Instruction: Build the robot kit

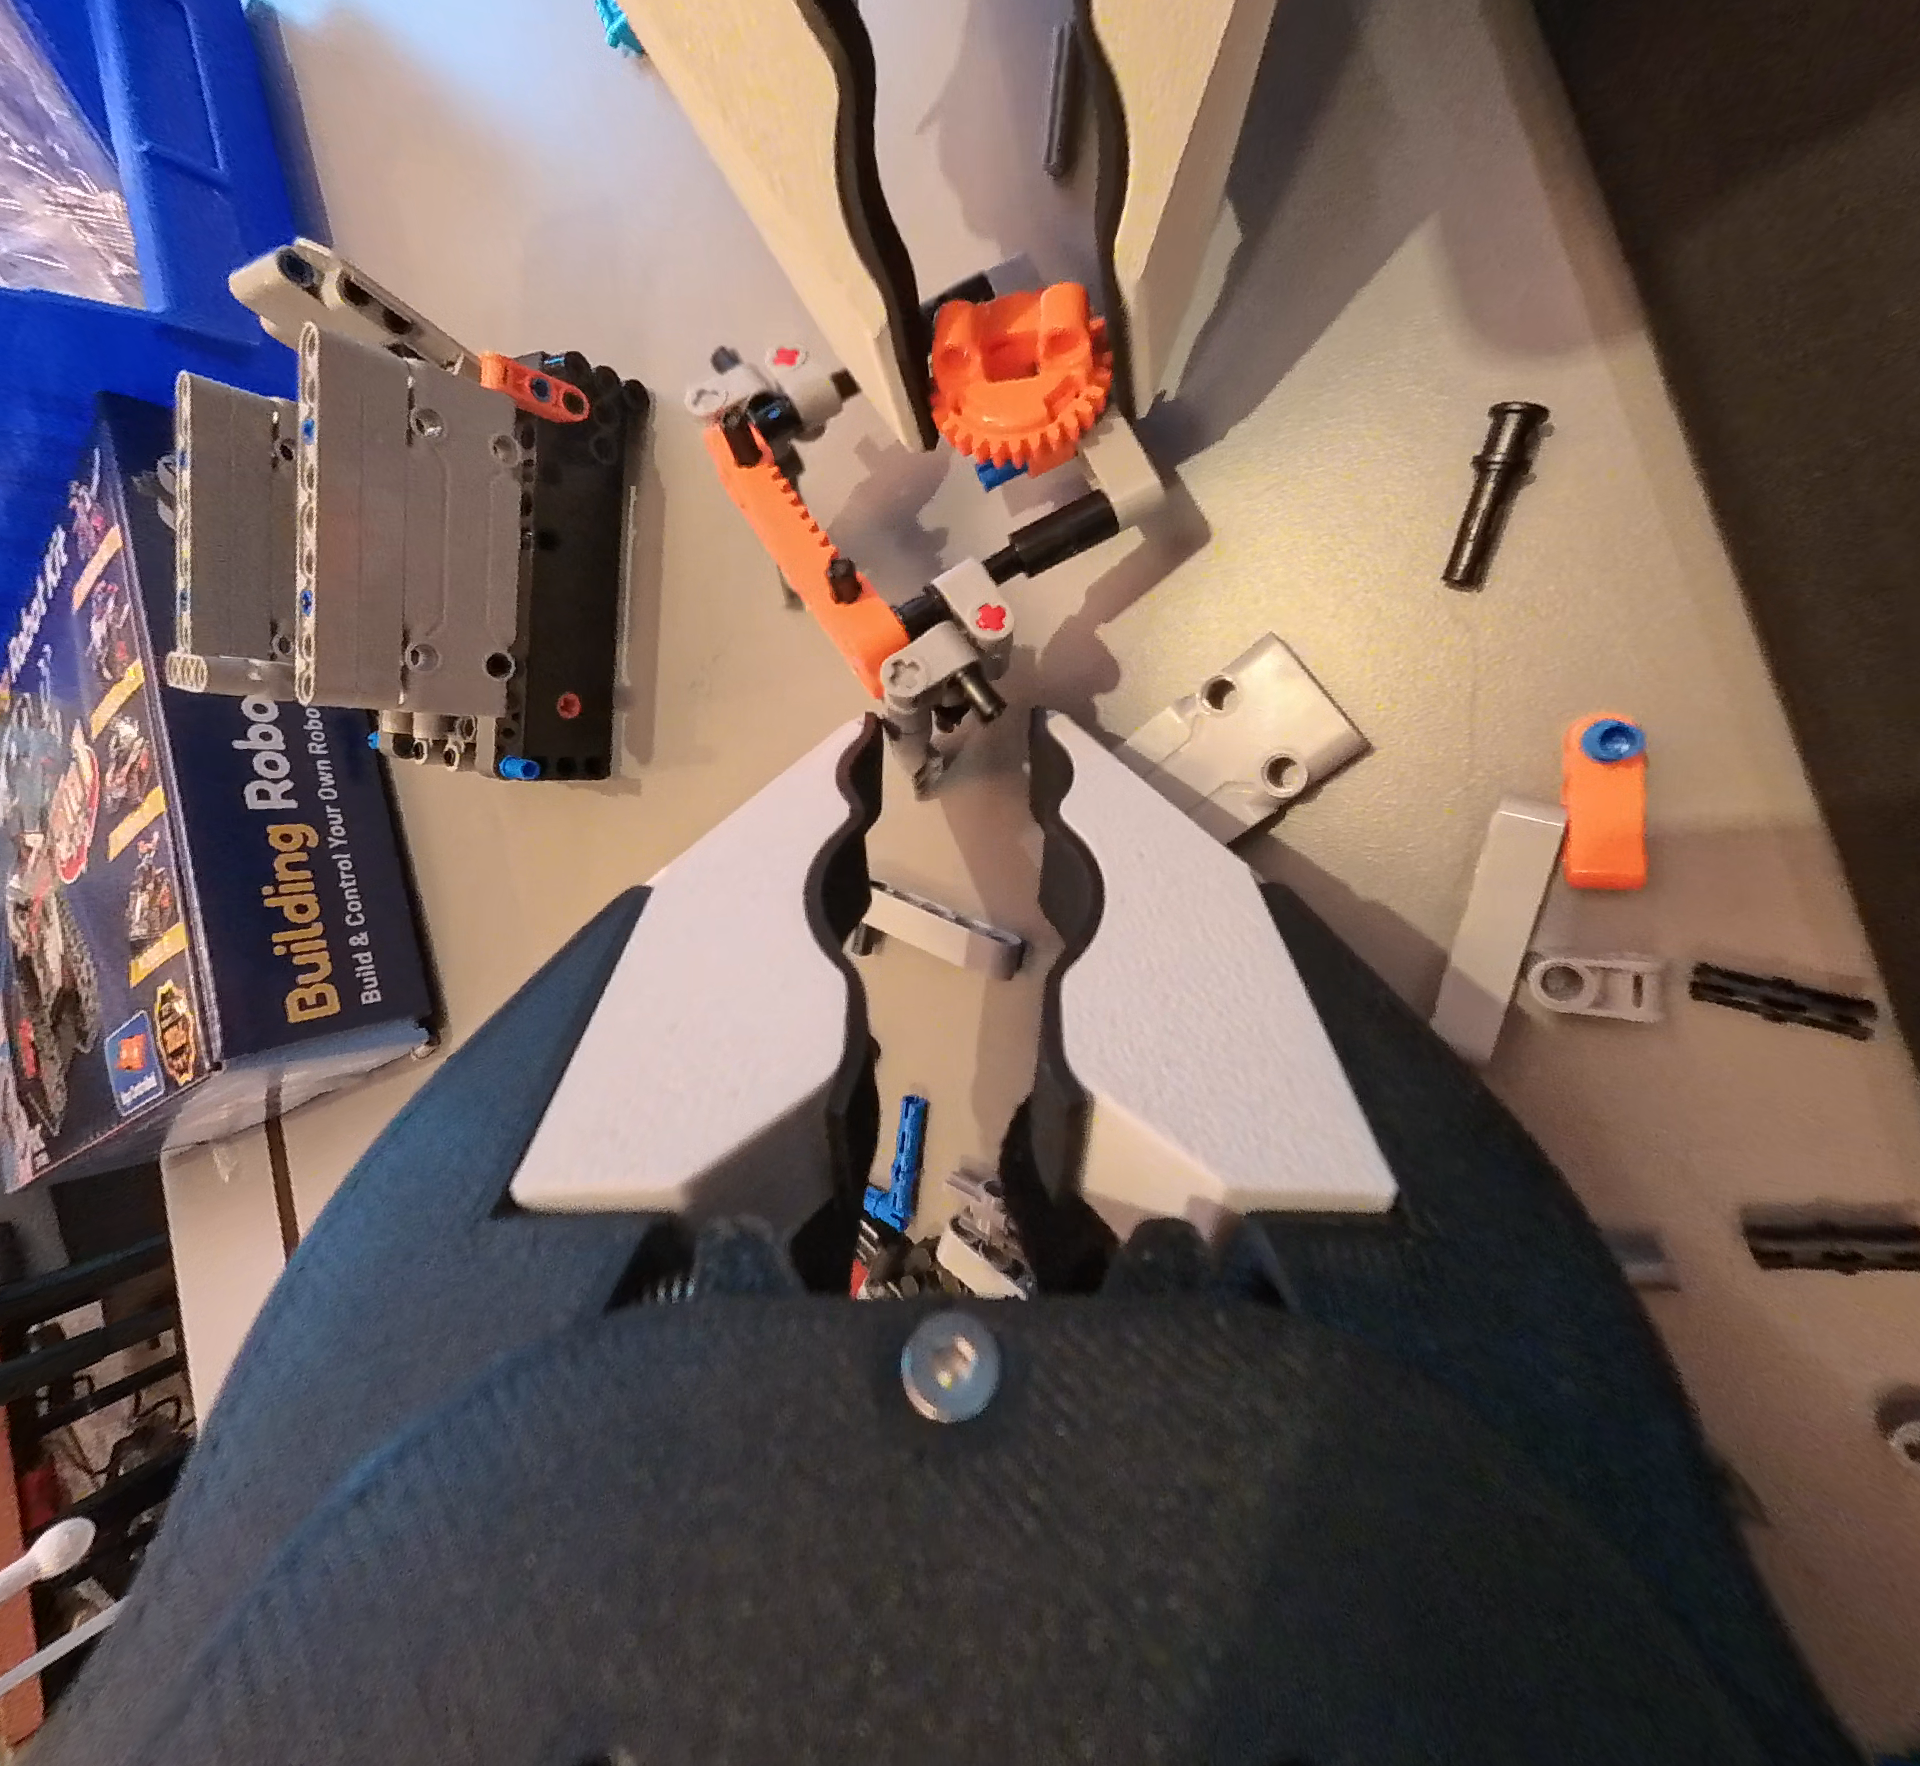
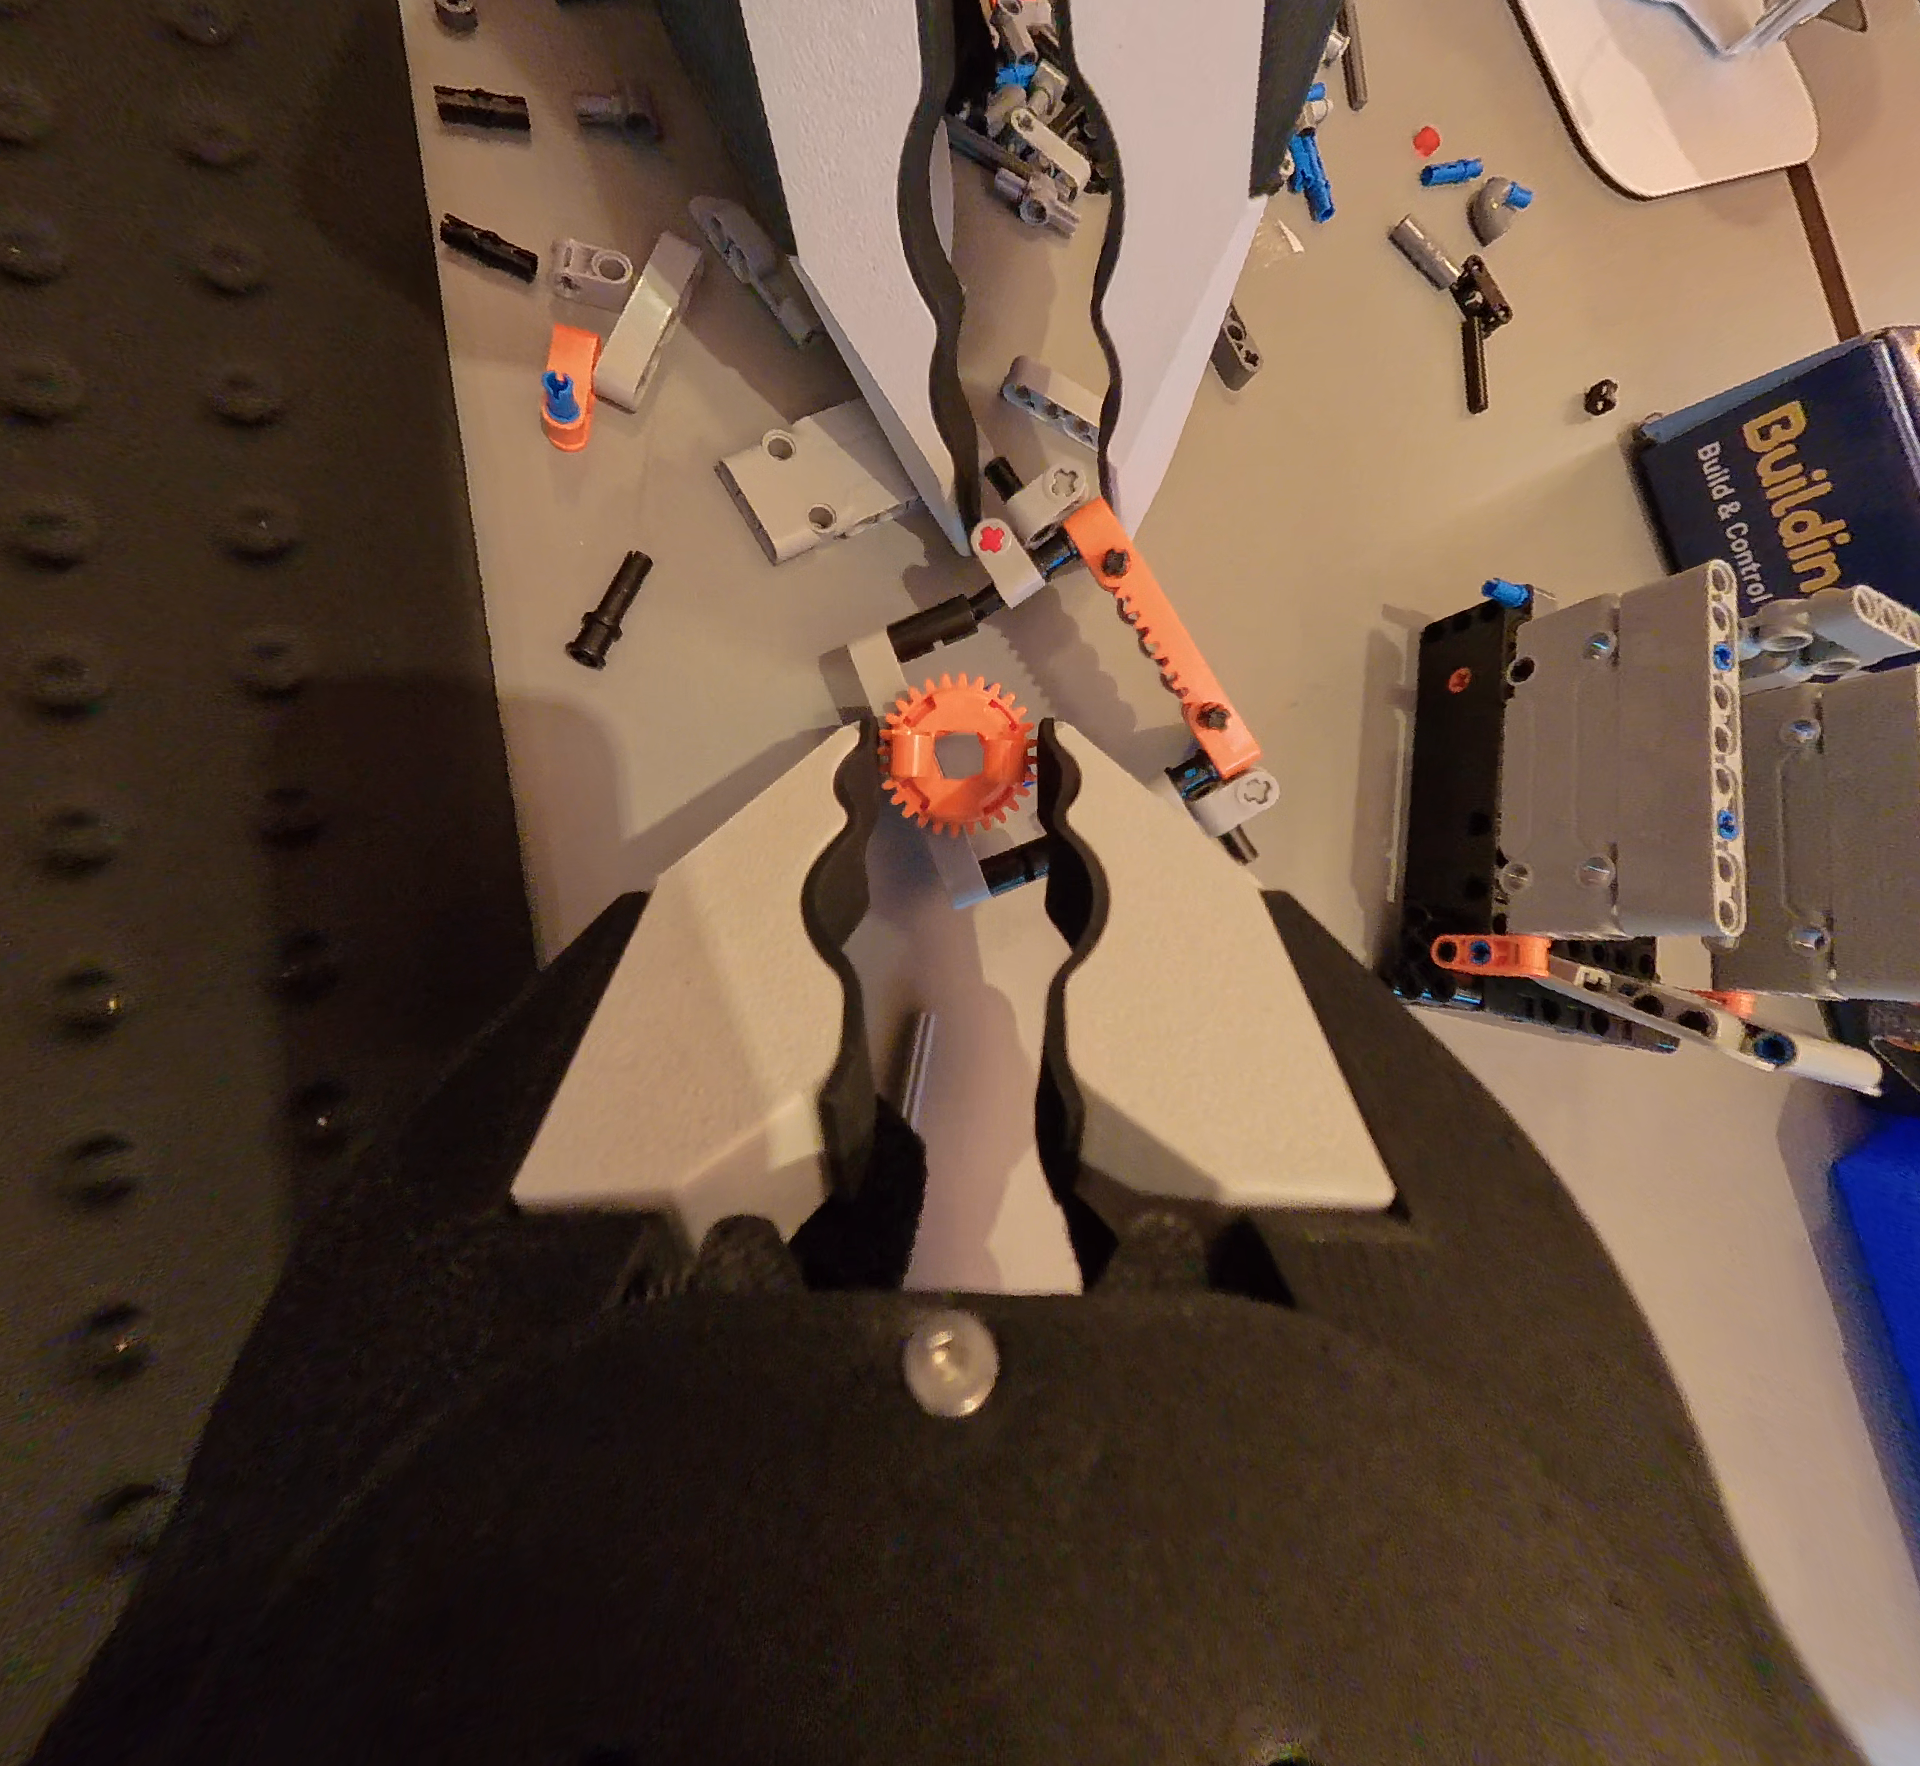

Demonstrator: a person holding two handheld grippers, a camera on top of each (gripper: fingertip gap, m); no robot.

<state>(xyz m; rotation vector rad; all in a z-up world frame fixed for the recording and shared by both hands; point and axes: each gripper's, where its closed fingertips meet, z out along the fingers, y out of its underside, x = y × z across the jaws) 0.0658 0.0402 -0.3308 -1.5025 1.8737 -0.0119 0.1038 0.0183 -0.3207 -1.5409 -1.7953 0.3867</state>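
Right gripper [image 2: 954, 760] clasps orange gear [image 2: 956, 758]; left gripper [image 1: 954, 729] pinches grey connector [image 1: 925, 693]

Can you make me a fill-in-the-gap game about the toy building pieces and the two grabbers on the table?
1. The right gripper has its fingertips on either side of the round toothed plastic gear, whose colour is ____.
2. The left gripper reaches the grey connector at one end of the long toothed ____ bar.
3. The loose pin lying alone on the pale table is coloured ____.

Missing words: orange; orange; black.
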